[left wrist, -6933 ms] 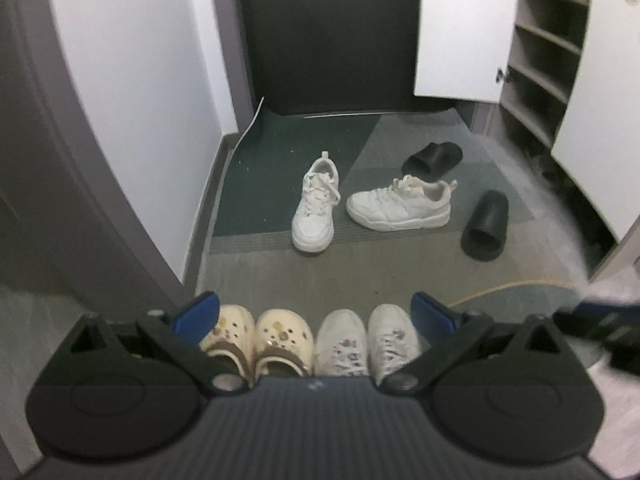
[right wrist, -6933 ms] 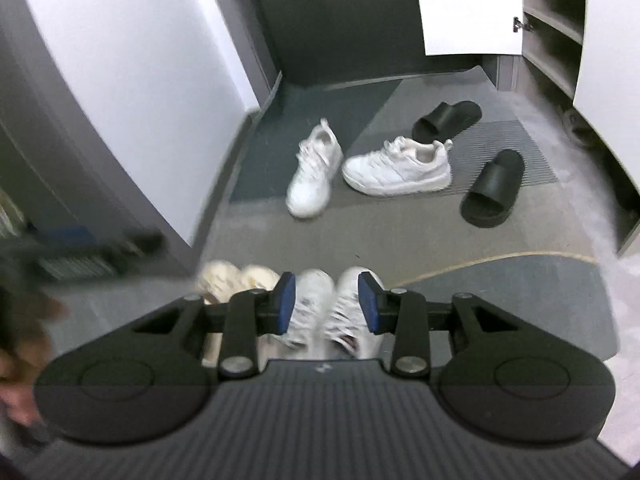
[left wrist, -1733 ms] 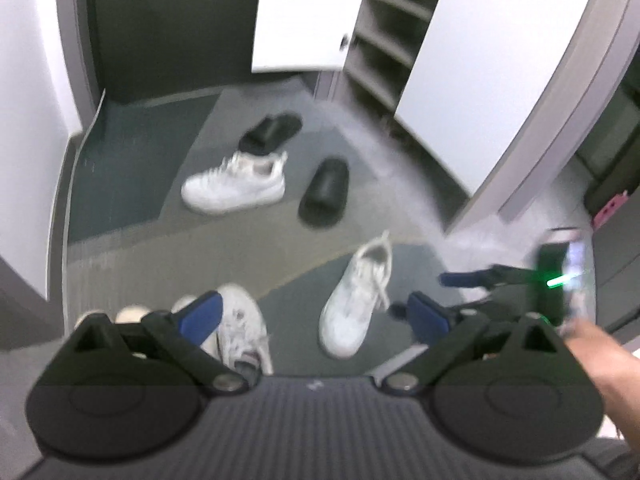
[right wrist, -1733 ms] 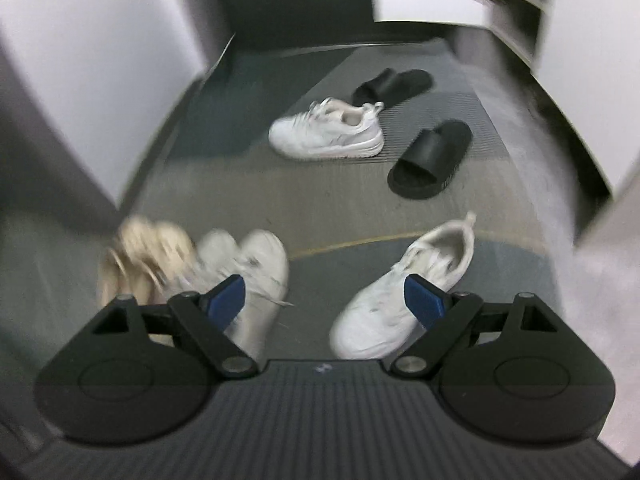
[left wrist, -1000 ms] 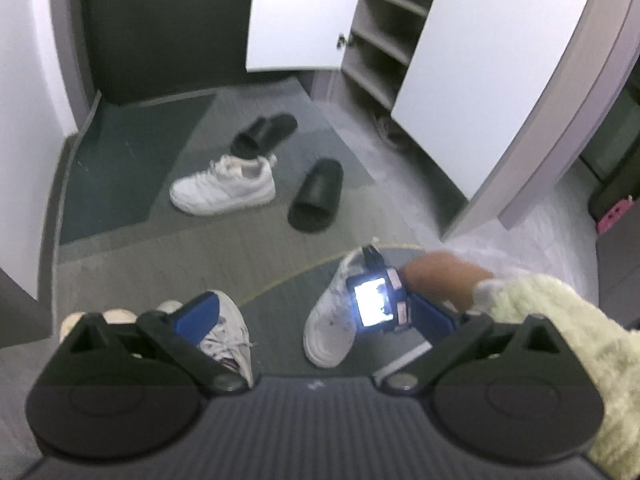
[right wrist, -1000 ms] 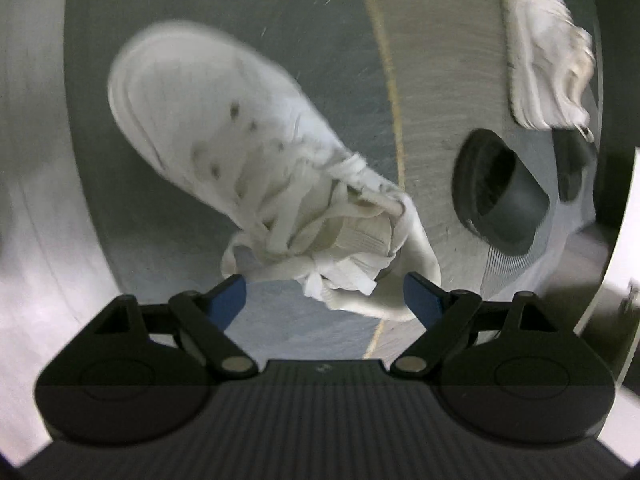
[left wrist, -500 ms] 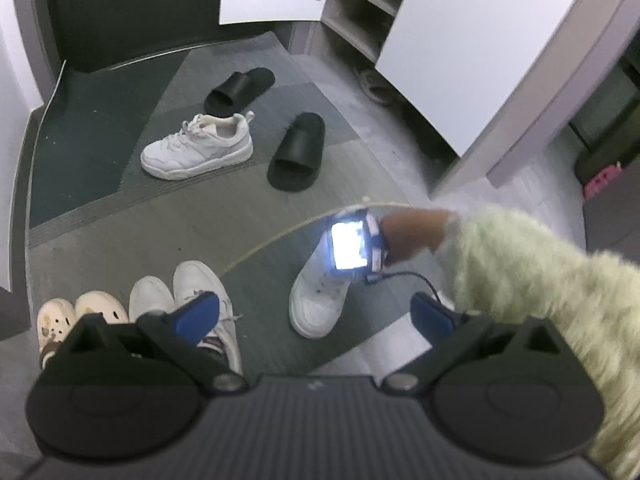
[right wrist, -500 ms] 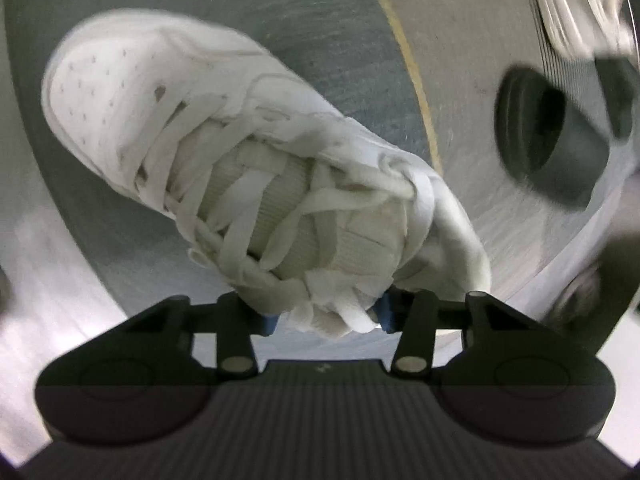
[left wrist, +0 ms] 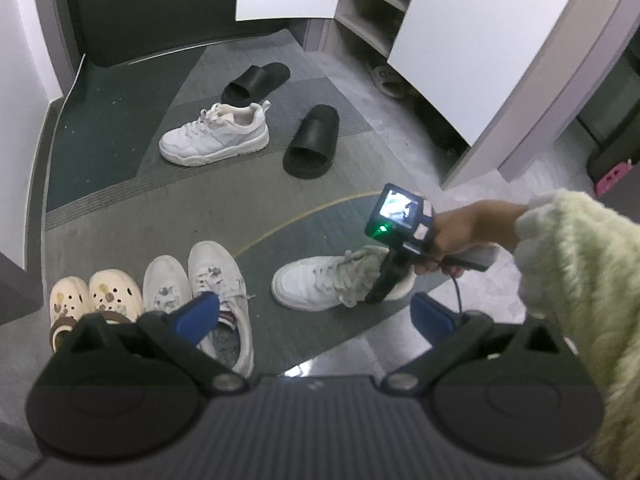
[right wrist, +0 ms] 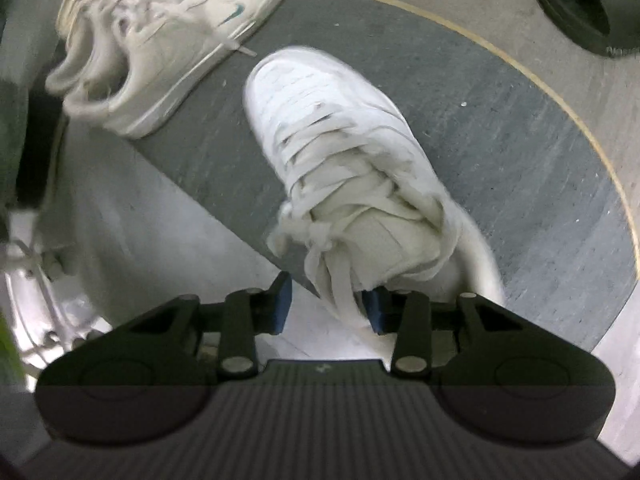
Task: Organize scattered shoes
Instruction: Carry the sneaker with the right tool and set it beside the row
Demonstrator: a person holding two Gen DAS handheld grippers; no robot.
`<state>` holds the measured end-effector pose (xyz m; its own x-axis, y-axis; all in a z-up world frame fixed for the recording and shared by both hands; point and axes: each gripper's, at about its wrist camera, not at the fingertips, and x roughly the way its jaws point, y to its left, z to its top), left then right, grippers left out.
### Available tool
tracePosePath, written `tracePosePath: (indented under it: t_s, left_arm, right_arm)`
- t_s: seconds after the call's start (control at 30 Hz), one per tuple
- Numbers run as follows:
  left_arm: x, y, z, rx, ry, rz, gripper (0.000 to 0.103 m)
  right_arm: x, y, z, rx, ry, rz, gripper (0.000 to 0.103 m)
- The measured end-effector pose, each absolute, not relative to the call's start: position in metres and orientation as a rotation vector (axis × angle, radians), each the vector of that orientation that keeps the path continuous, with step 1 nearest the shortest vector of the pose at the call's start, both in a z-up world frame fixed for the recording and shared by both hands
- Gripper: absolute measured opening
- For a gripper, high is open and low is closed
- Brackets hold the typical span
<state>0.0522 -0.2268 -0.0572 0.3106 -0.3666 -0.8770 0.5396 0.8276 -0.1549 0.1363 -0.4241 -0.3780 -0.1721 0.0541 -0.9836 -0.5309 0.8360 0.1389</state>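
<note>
My right gripper (right wrist: 327, 307) is shut on the tongue and laces of a white sneaker (right wrist: 344, 160); in the left wrist view it (left wrist: 380, 288) grips that sneaker (left wrist: 316, 280) at its heel end, toe pointing left. Its mate (left wrist: 216, 136) lies on the mat farther back. My left gripper (left wrist: 316, 316) is open and empty, above a row of cream clogs (left wrist: 92, 296) and a pair of white sneakers (left wrist: 200, 280). The near one of that pair shows in the right wrist view (right wrist: 168, 40).
Two black slides (left wrist: 312, 142) (left wrist: 256, 82) lie near the far sneaker; one shows in the right wrist view (right wrist: 588, 12). An open shoe cabinet (left wrist: 368, 12) with white doors (left wrist: 472, 52) stands at the back right, a sandal (left wrist: 386, 78) at its foot. A wall (left wrist: 20, 80) runs along the left.
My right gripper has closed on the white sneaker and swung it round, so its toe now points left toward the row. The left gripper has stayed open and pulled back a little.
</note>
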Motion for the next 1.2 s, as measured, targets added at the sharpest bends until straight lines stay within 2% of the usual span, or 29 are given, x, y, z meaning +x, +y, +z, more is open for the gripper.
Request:
tracePosePath:
  t_s: [0.1, 0.33, 0.47, 0.7, 0.77, 0.9, 1.2]
  left_arm:
    - [0.044, -0.233, -0.059, 0.206, 1.089, -0.609, 0.103]
    - [0.035, -0.245, -0.071, 0.241, 1.147, -0.611, 0.103]
    - [0.027, -0.252, -0.074, 0.266, 1.143, -0.653, 0.103]
    - [0.014, -0.261, -0.071, 0.283, 1.102, -0.685, 0.103]
    - [0.011, -0.262, -0.070, 0.285, 1.101, -0.685, 0.103]
    - [0.002, -0.261, -0.067, 0.290, 1.083, -0.682, 0.103]
    - [0.013, -0.252, -0.064, 0.251, 1.075, -0.626, 0.103]
  right_arm:
    - [0.118, -0.412, -0.388, -0.517, 1.626, 0.526, 0.044]
    - [0.117, -0.402, -0.418, -0.449, 1.529, 0.313, 0.044]
    - [0.125, -0.399, -0.415, -0.324, 1.538, 0.263, 0.026]
    - [0.146, -0.400, -0.377, -0.039, 1.402, 0.153, 0.019]
    - [0.154, -0.401, -0.363, 0.031, 1.324, 0.065, 0.020]
    - [0.166, -0.398, -0.363, 0.006, 1.290, -0.009, 0.019]
    - [0.163, -0.382, -0.395, -0.017, 1.372, -0.082, 0.019]
